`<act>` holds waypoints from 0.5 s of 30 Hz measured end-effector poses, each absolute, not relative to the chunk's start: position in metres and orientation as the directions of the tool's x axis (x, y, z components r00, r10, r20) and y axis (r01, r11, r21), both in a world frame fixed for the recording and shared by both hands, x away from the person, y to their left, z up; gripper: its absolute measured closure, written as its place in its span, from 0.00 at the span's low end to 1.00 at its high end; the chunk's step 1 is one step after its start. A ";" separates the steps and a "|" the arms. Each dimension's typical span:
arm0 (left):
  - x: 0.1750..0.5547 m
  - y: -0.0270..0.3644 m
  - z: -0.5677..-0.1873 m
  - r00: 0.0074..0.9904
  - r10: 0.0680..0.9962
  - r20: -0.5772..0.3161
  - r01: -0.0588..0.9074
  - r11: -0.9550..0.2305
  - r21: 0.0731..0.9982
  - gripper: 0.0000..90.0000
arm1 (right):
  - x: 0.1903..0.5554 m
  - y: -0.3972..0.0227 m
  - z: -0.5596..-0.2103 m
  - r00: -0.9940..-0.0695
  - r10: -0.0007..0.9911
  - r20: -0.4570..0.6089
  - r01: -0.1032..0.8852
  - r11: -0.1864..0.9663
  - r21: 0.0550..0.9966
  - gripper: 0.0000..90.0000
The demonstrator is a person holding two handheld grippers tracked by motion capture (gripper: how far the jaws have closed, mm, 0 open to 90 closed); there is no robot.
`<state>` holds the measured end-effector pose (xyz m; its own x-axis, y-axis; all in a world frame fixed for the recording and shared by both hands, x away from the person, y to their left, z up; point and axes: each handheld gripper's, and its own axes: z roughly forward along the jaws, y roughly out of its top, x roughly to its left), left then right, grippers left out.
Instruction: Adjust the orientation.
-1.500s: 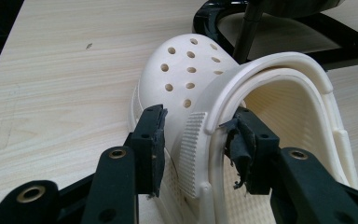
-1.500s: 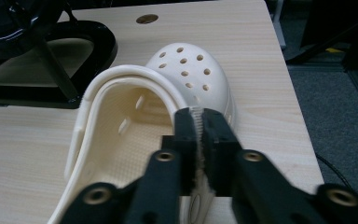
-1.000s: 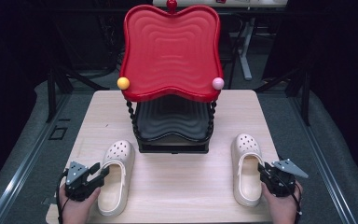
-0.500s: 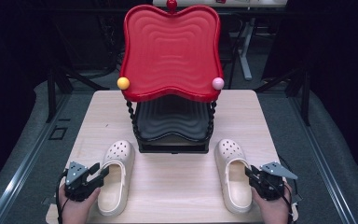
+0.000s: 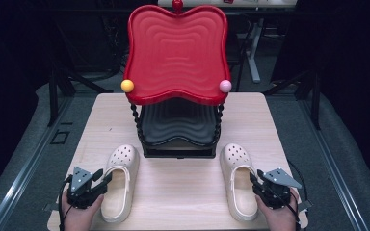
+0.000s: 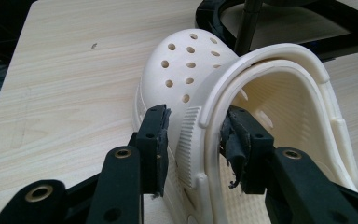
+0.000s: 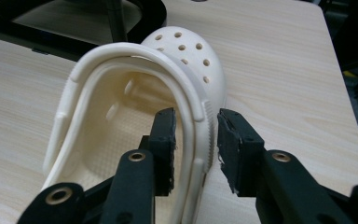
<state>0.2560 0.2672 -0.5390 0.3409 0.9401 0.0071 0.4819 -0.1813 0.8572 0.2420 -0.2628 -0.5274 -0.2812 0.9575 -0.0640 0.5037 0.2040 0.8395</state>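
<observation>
High view: two cream clogs lie near the desk's front edge, one before each front corner of the shoe rack (image 5: 178,139).
Left gripper (image 6: 193,135) straddles the left clog (image 5: 119,180)'s outer wall, right gripper (image 7: 196,135) the right clog (image 5: 239,180)'s; jaws parted, unclenched. Clench squarely on each wall. Soles are hidden.

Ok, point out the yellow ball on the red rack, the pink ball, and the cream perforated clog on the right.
yellow ball (image 5: 127,85): high view, ball's centre.
pink ball (image 5: 225,86): high view, ball's centre.
cream perforated clog on the right (image 5: 234,155): high view, perforated toe cap.
</observation>
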 end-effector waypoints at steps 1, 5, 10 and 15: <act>0.256 0.267 -0.539 0.343 0.939 0.013 0.479 -0.187 0.858 0.67 | 0.242 -0.261 -0.527 -0.284 0.956 -0.078 0.498 0.216 0.840 0.73; 0.254 0.265 -0.537 0.350 0.936 0.029 0.476 -0.204 0.855 0.67 | 0.240 -0.255 -0.526 -0.286 0.950 -0.124 0.486 0.255 0.836 0.72; 0.256 0.264 -0.539 0.363 0.932 0.002 0.503 -0.198 0.841 0.70 | 0.241 -0.255 -0.525 -0.291 0.948 -0.127 0.483 0.260 0.836 0.76; 0.258 0.264 -0.540 0.359 0.933 0.021 0.503 -0.213 0.838 0.74 | 0.245 -0.256 -0.527 -0.293 0.947 -0.130 0.497 0.267 0.826 0.78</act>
<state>0.2577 0.2641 -0.5401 0.3588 0.9332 0.0215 0.5028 -0.2126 0.8379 0.2451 -0.2559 -0.5272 -0.2926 0.9474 -0.1299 0.4968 0.2667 0.8258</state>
